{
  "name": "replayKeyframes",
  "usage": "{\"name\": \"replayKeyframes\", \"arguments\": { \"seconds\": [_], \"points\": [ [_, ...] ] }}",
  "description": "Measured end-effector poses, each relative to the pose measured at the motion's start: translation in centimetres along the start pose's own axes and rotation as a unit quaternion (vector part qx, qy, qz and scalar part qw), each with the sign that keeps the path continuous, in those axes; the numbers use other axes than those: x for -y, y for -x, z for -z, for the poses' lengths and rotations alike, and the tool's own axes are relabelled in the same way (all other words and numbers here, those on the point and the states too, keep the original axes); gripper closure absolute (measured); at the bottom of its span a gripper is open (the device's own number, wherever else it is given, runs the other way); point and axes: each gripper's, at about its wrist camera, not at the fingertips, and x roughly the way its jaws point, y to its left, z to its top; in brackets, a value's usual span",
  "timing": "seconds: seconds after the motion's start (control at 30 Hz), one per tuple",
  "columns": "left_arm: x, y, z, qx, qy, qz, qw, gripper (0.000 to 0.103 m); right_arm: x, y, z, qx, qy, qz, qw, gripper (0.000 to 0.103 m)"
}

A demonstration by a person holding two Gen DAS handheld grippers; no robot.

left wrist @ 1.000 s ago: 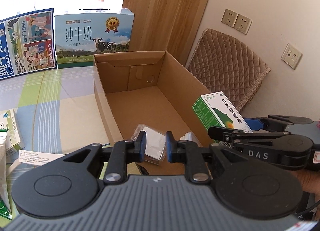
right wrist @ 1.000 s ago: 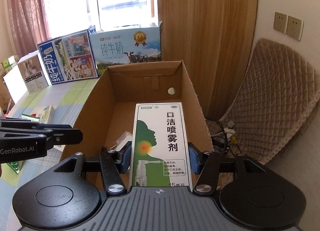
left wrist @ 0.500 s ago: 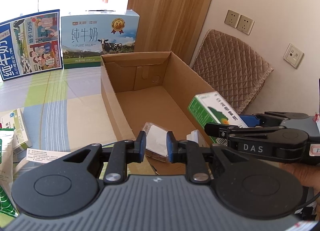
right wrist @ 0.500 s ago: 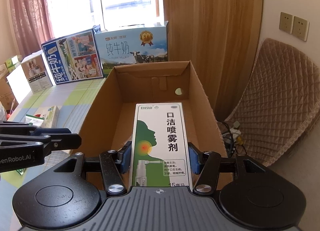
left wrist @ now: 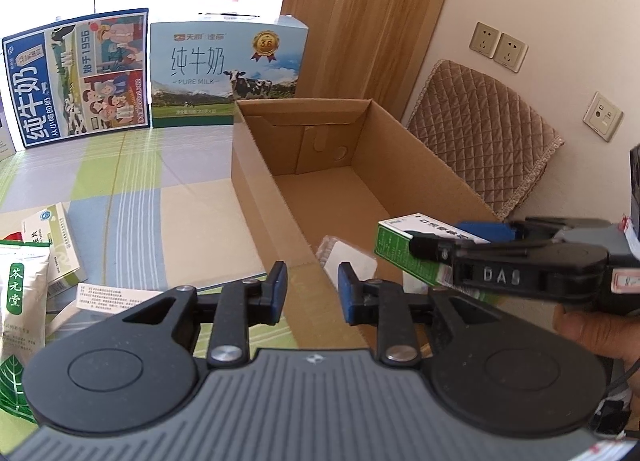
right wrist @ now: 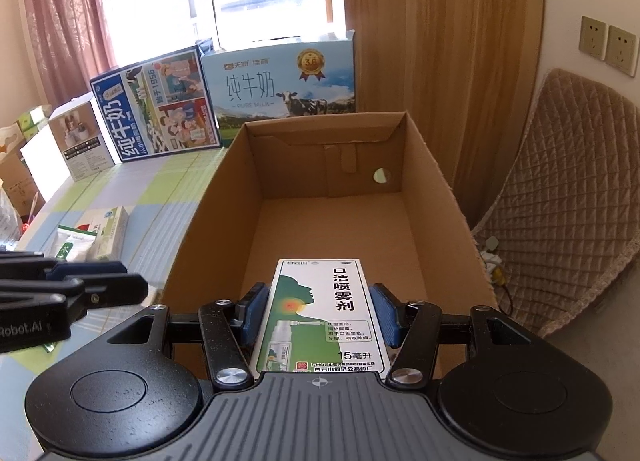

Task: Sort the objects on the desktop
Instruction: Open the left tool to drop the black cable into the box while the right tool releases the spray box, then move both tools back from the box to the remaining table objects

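1. The cardboard box (right wrist: pixel 332 197) is sitting open on the table (left wrist: pixel 132 181), in front of the milk cartons (left wrist: pixel 228 69).
2. The right gripper (right wrist: pixel 318 311) is clamping the spray box (right wrist: pixel 320 313) over the cardboard box's near end.
3. The left gripper (left wrist: pixel 312 289) is opening with nothing between its jaws, beside the cardboard box's near-left corner.
4. A small packet (left wrist: pixel 348 261) is lying inside the cardboard box.
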Motion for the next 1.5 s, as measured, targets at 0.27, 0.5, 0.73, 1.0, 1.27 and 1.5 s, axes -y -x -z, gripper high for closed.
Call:
{"name": "replayKeyframes", "arguments": {
  "seconds": [0.27,0.5,0.73,1.0,1.27,1.5],
  "points": [
    [-1.2,0.5,0.8,-0.003,0.007,-0.008,0.9999,0.077,-0.1,0.1,-0.2,0.009,-0.011,0.001,1.0,0.039],
    [-1.7,1.5,1.5,-0.006,0.006,-0.017,0.9998,0.062,-0.4,0.6,0.2,-0.002,-0.02,0.0,1.0,0.034],
    [-2.3,3.2,2.2,0.001,0.009,-0.037,0.9993,0.026,-1.4,2.1,0.7,0.0,-0.021,-0.001,1.0,0.013],
    [-3.2,5.9,3.0,0.009,0.008,-0.051,0.9986,0.007,-2.7,3.7,1.0,0.002,-0.022,0.002,1.0,0.002],
    [-4.6,8.7,4.3,0.006,0.005,-0.077,0.997,0.001,-4.7,5.8,1.3,0.003,-0.018,0.0,1.0,0.002],
    [-6.4,11.8,5.5,0.013,0.014,-0.09,0.9958,0.002,-7.1,7.5,1.4,0.009,-0.003,-0.006,1.0,0.002]
  ]
}}
